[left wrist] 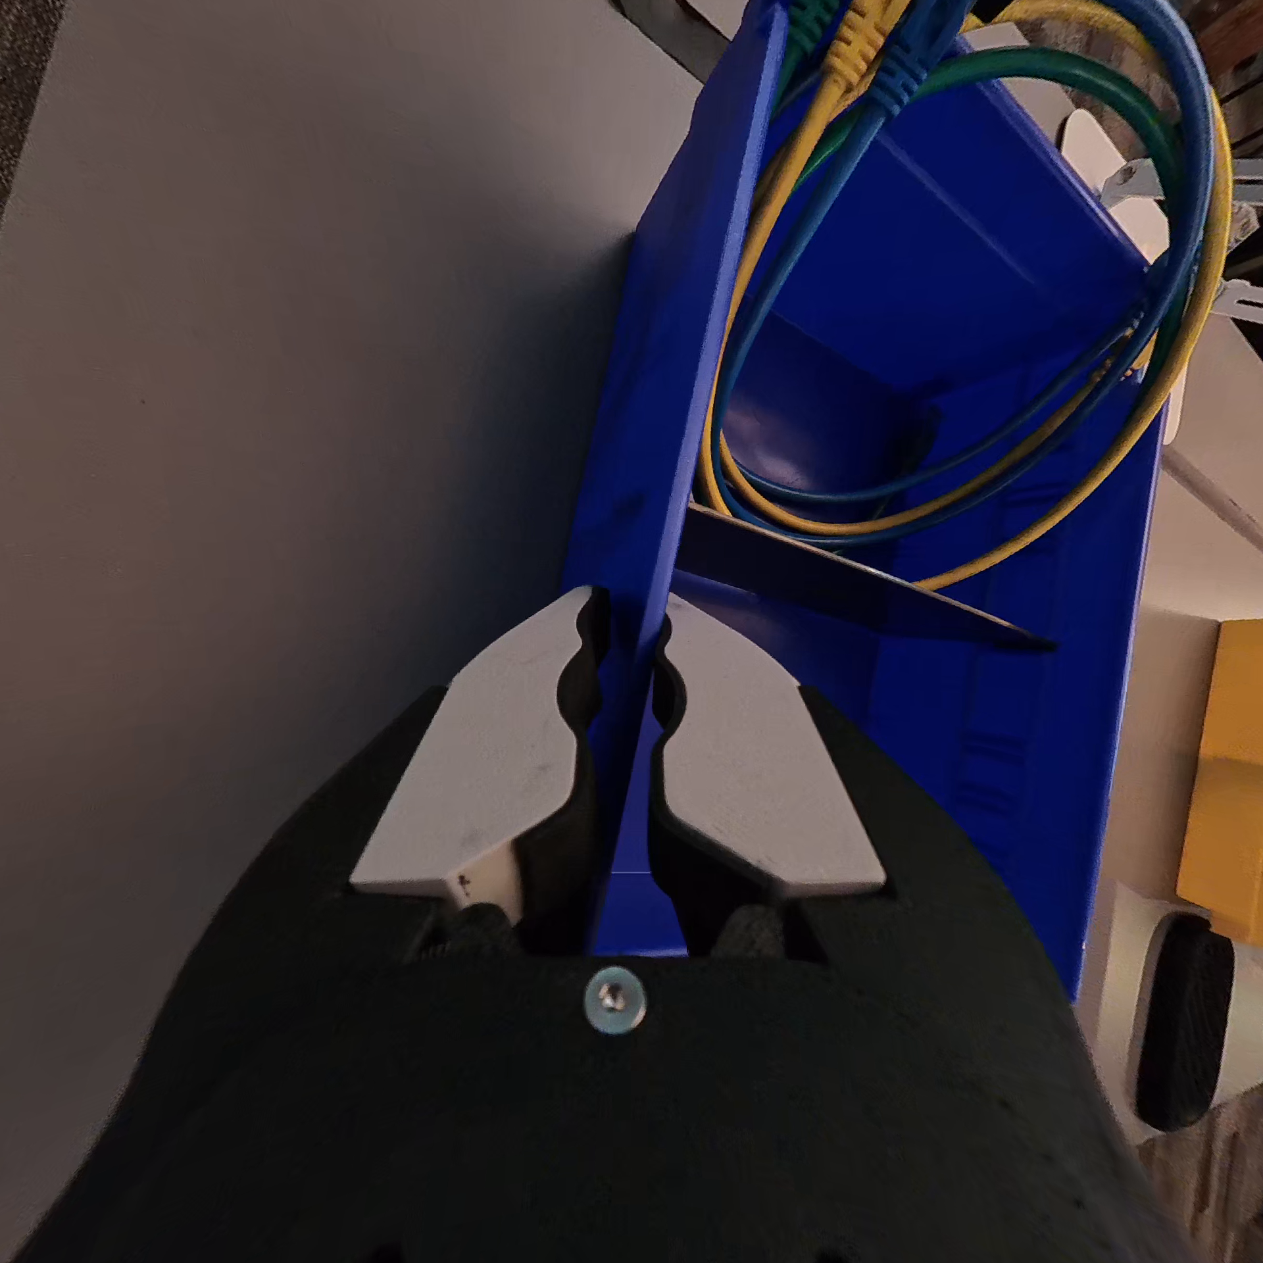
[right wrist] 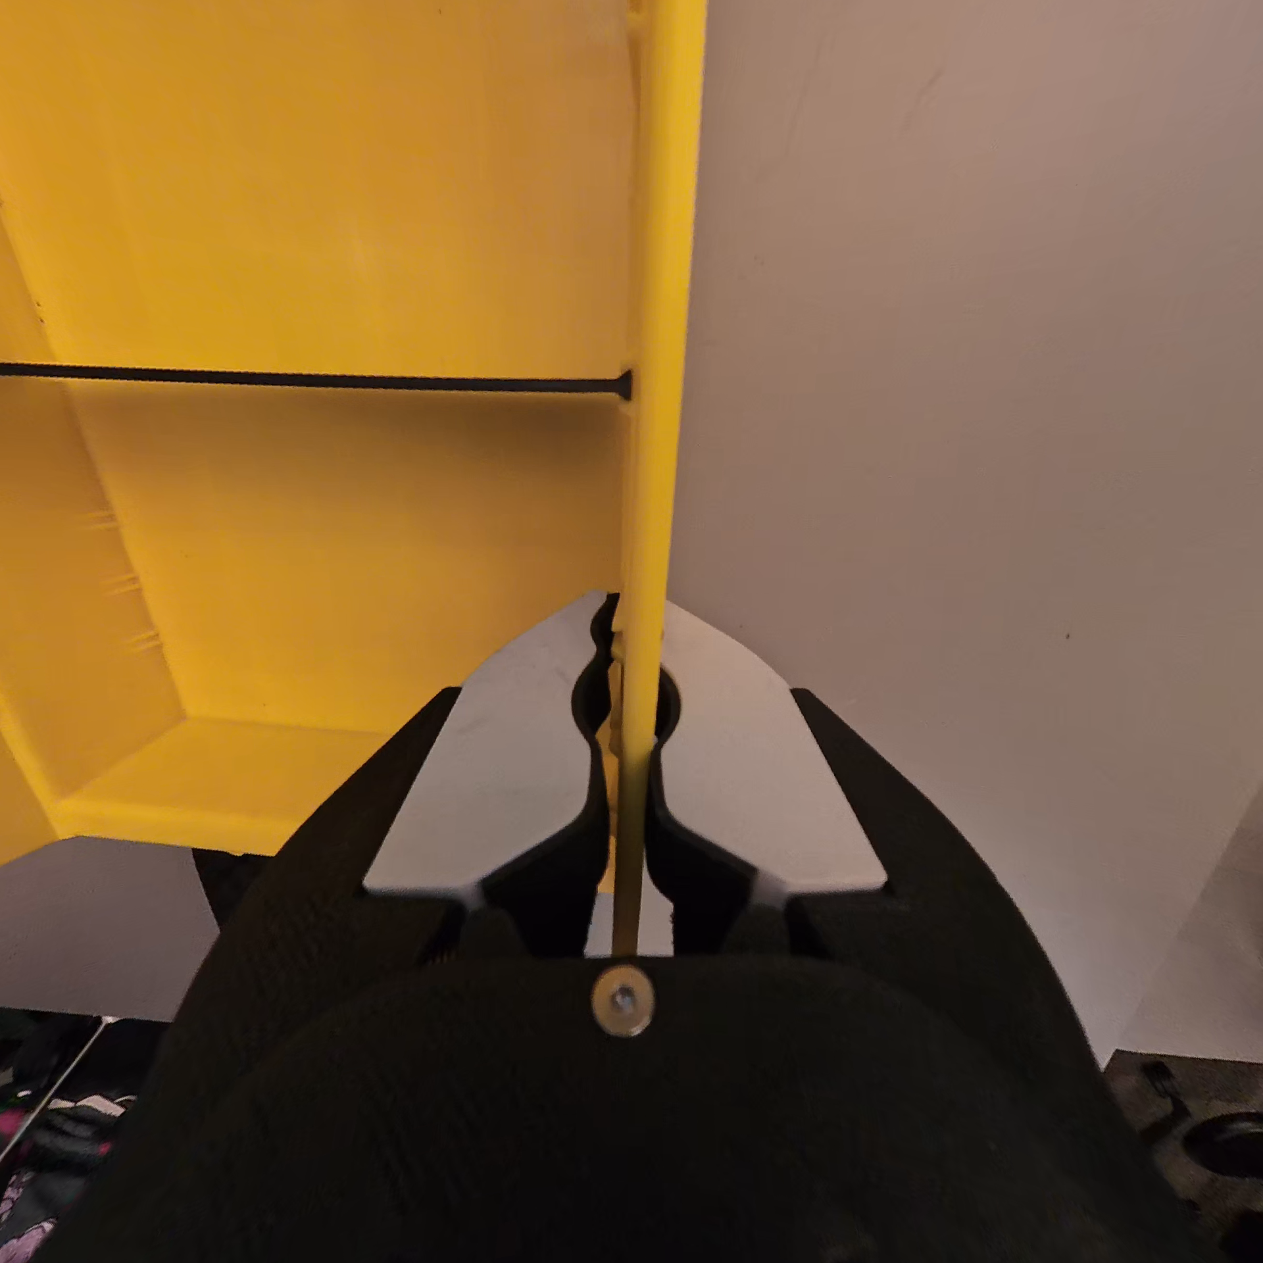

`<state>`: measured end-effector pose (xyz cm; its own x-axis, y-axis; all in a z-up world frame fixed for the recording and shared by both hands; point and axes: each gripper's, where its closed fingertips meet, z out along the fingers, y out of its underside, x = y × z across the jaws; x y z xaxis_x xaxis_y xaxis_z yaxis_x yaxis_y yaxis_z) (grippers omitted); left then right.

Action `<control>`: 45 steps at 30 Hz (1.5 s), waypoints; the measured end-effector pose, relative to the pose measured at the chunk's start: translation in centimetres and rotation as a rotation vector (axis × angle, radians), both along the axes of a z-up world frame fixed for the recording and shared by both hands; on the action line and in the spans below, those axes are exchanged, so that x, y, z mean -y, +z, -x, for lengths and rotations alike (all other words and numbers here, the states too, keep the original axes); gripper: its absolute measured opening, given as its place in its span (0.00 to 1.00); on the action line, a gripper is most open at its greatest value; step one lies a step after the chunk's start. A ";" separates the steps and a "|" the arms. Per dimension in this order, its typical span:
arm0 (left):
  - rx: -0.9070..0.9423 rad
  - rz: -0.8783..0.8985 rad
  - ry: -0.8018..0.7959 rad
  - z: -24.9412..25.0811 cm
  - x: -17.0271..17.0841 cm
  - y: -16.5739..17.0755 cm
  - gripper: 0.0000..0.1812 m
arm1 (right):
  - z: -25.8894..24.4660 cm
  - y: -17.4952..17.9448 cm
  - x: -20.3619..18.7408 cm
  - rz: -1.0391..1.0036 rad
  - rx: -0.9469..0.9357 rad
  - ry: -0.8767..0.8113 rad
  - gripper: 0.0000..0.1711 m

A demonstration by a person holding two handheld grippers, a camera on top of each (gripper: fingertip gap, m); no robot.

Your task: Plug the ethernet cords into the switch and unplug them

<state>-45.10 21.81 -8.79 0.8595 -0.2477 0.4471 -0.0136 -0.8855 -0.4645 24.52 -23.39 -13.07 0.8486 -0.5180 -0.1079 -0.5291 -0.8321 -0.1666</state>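
Note:
My left gripper (left wrist: 632, 605) is shut on the rim of a blue plastic bin (left wrist: 690, 383), its jaws clamped either side of the thin wall. Inside the bin lie looped ethernet cords: yellow (left wrist: 772, 205), blue (left wrist: 806, 225) and green (left wrist: 1066, 65), with booted plugs bunched at the top edge. A black divider (left wrist: 854, 588) crosses the bin. My right gripper (right wrist: 635, 605) is shut on the right rim of a yellow plastic bin (right wrist: 659, 342); what shows of its inside holds nothing but a black divider (right wrist: 307, 381). No switch is visible in either view.
Both bins rest on a white tabletop (left wrist: 273, 342), also in the right wrist view (right wrist: 957, 410). The yellow bin (left wrist: 1230, 786) shows to the right of the blue one. A black wheel (left wrist: 1186, 1025) sits below the table edge. Dark floor clutter (right wrist: 55, 1121) lies beneath. About 85 centimetres separates my left fingertips from my right.

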 end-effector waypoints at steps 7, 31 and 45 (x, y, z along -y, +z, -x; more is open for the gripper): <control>-0.004 -0.011 0.000 0.0 0.0 0.0 0.06 | -0.1 -0.1 -0.1 -0.008 0.002 0.025 0.04; 0.030 -0.666 -0.154 -1.7 -3.1 11.1 0.38 | -1.3 11.6 -3.8 -0.433 0.431 0.140 0.33; 0.152 -0.436 -0.384 -7.6 -13.9 6.5 0.50 | 14.0 32.0 -11.2 -1.380 0.641 0.355 0.34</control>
